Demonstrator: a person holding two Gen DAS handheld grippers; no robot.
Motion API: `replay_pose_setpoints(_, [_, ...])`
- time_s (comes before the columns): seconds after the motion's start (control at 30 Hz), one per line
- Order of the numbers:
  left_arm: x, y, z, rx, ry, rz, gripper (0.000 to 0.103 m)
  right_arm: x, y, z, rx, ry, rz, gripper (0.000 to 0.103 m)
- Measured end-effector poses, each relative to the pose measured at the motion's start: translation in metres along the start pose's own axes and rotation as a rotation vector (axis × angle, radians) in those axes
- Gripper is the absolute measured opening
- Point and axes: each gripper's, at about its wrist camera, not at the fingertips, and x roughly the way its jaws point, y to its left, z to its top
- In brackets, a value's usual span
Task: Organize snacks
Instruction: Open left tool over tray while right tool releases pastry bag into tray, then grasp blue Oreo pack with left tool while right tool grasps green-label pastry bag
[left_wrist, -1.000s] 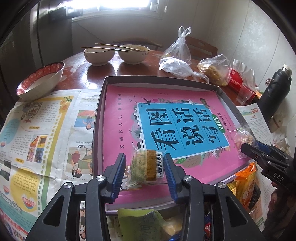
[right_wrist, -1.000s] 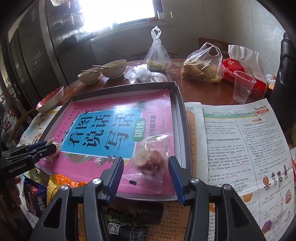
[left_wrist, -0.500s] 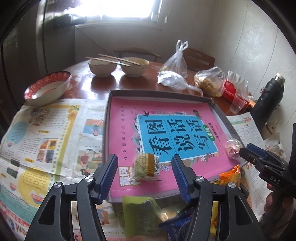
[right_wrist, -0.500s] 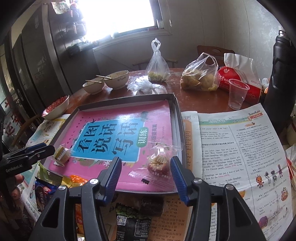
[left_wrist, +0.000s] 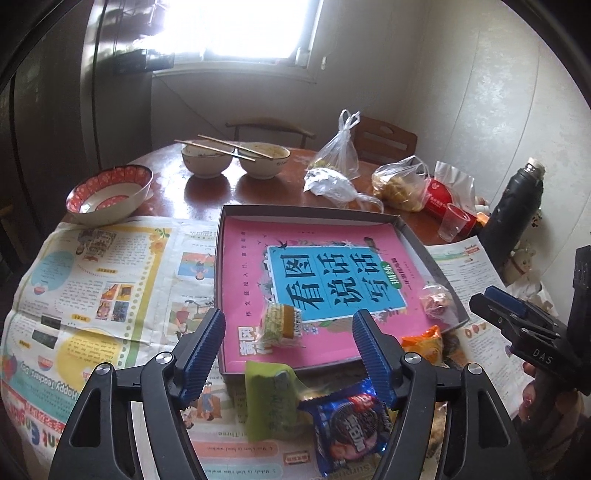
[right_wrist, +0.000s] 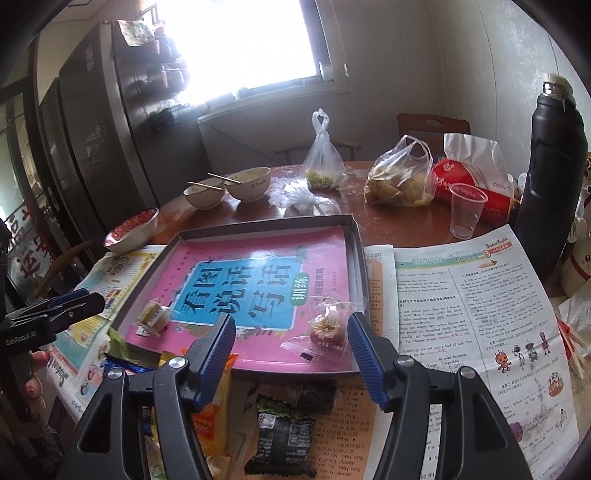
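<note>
My L gripper (left_wrist: 288, 354) has jaws apart, just been opening, nothing held; the green cake (left_wrist: 281, 322) lies loose in the tray (left_wrist: 310, 211), near-left corner. R gripper (right_wrist: 291, 341) likewise just been opening, empty; red candy bag (right_wrist: 327, 326) lies near-right on the pink book (right_wrist: 258, 254).

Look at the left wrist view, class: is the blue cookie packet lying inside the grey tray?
No, the blue cookie packet lies on the newspaper in front of the grey tray, outside its near rim.
</note>
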Motion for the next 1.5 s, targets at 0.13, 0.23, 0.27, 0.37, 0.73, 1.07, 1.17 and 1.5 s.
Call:
replay_pose_setpoints(0.13, [-0.006,-0.003,-0.006,0.004,0.007,-0.02,0.073,-0.011,0.004,-0.003,-0.004,-0.012,0.014,0.064])
replay_pose_setpoints(0.23, [-0.007,-0.006,-0.011,0.008,0.02,-0.025,0.073,-0.017,0.011,-0.006,-0.015,-0.016,0.024,0.067])
replay_pose_setpoints(0.27, [-0.007,-0.007,-0.012,0.012,0.023,-0.026,0.073,-0.019,0.012,-0.006,-0.019,-0.017,0.026,0.067])
replay_pose_setpoints(0.37, [-0.009,-0.009,-0.016,0.025,0.028,-0.027,0.073,-0.024,0.018,-0.009,-0.029,-0.022,0.032,0.067])
replay_pose_setpoints(0.73, [-0.013,-0.018,-0.032,0.053,0.061,-0.024,0.074,-0.036,0.028,-0.024,-0.029,-0.021,0.039,0.072])
replay_pose_setpoints(1.07, [-0.005,-0.027,-0.052,0.083,0.124,-0.047,0.074,-0.036,0.03,-0.047,0.008,0.03,0.059,0.075])
replay_pose_setpoints(1.17, [-0.003,-0.029,-0.056,0.089,0.137,-0.049,0.074,-0.035,0.033,-0.057,0.005,0.046,0.055,0.075])
replay_pose_setpoints(1.5, [0.006,-0.034,-0.067,0.097,0.172,-0.046,0.074,-0.032,0.045,-0.081,-0.01,0.102,0.057,0.075])
